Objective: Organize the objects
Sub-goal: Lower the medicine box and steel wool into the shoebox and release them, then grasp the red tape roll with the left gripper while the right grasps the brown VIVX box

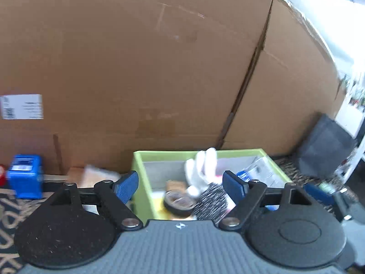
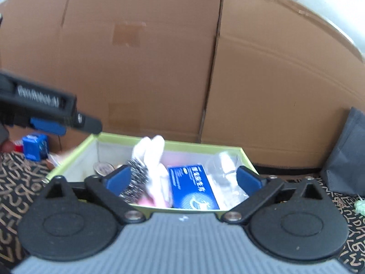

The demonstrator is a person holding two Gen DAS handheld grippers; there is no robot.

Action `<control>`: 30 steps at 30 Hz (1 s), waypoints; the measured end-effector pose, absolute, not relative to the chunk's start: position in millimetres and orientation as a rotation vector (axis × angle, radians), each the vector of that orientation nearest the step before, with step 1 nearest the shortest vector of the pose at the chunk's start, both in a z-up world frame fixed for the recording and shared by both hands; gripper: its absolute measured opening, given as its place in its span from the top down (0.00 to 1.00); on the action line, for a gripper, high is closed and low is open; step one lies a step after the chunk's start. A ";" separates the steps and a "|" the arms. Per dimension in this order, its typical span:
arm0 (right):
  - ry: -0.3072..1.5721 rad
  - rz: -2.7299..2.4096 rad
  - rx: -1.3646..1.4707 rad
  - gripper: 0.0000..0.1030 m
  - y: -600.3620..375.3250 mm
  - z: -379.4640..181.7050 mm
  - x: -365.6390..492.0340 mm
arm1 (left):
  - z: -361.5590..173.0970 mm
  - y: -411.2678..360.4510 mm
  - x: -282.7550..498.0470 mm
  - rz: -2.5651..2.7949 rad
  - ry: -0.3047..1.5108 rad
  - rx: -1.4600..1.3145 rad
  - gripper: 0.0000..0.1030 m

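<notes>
Left wrist view: the left gripper [image 1: 180, 182] has its jaws spread, nothing pinched, over the green bin [image 1: 139, 173] standing against a cardboard box [image 1: 136, 57]. In the bin lie a white glove [image 1: 200, 169] and a tape roll [image 1: 179, 202].

Right wrist view: the right gripper [image 2: 183, 179] is spread wide and empty above the same bin [image 2: 75, 155], which holds the glove [image 2: 152, 153], a blue box [image 2: 192, 186] and a clear bag [image 2: 224, 171].
</notes>
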State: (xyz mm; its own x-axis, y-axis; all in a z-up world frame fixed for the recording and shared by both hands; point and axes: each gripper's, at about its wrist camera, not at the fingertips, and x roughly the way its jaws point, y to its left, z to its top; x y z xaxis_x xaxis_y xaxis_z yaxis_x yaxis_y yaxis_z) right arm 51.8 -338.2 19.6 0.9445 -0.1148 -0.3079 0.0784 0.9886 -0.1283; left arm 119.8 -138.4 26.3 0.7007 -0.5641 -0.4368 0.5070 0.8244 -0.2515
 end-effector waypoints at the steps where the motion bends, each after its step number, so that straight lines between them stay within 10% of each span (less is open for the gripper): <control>1: 0.309 -0.094 -0.111 0.00 -336.3 22.8 49.5 | 27.2 -134.2 115.4 -0.583 0.532 -0.093 0.15; 30: 0.395 0.377 -0.246 0.00 -147.4 -4.6 32.5 | -26.2 56.6 116.7 -0.160 0.644 -0.032 0.05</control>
